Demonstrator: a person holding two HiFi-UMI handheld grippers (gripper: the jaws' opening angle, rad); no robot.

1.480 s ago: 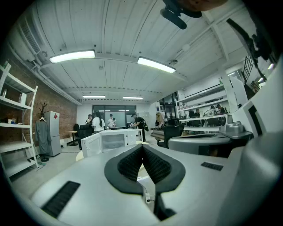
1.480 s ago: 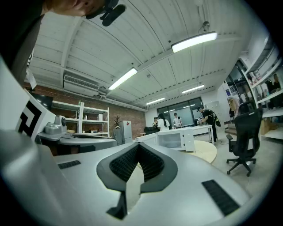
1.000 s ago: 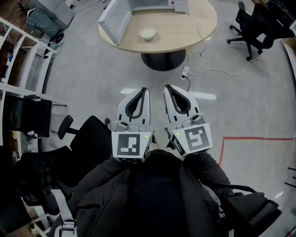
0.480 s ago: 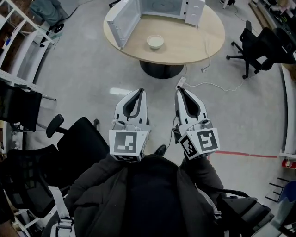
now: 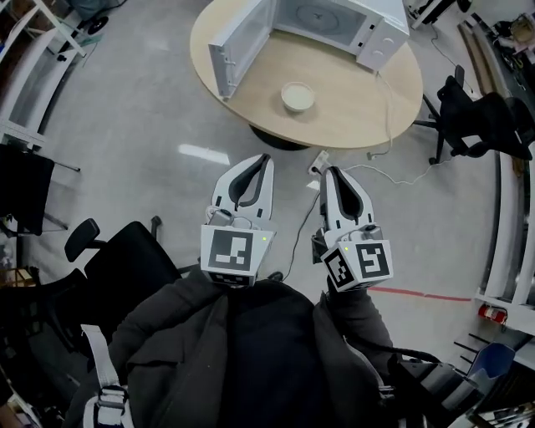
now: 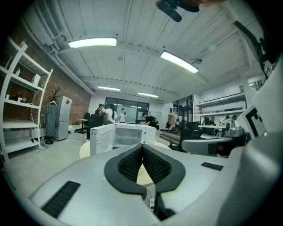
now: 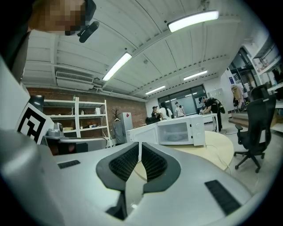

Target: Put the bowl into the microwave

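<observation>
A pale bowl [image 5: 298,96] sits on the round wooden table [image 5: 359,109] in the head view, just in front of a white microwave [image 5: 330,25] whose door [image 5: 236,46] hangs wide open to the left. My left gripper [image 5: 263,159] and right gripper [image 5: 328,171] are held side by side over the floor, well short of the table, both shut with nothing in them. In the left gripper view the microwave [image 6: 126,134] stands beyond the closed tips [image 6: 143,145]. In the right gripper view the microwave [image 7: 179,131] shows past the closed tips [image 7: 139,144].
Black office chairs stand at the left [image 5: 125,259] and at the right [image 5: 485,117] of the table. A power strip and cable [image 5: 322,163] lie on the floor near the table's base. White shelving [image 5: 33,50] lines the left side. People stand far off in the room [image 6: 108,114].
The table, bowl and microwave have come nearer and shifted right in the head view as the person walks toward them. Both grippers stay shut and side by side.
</observation>
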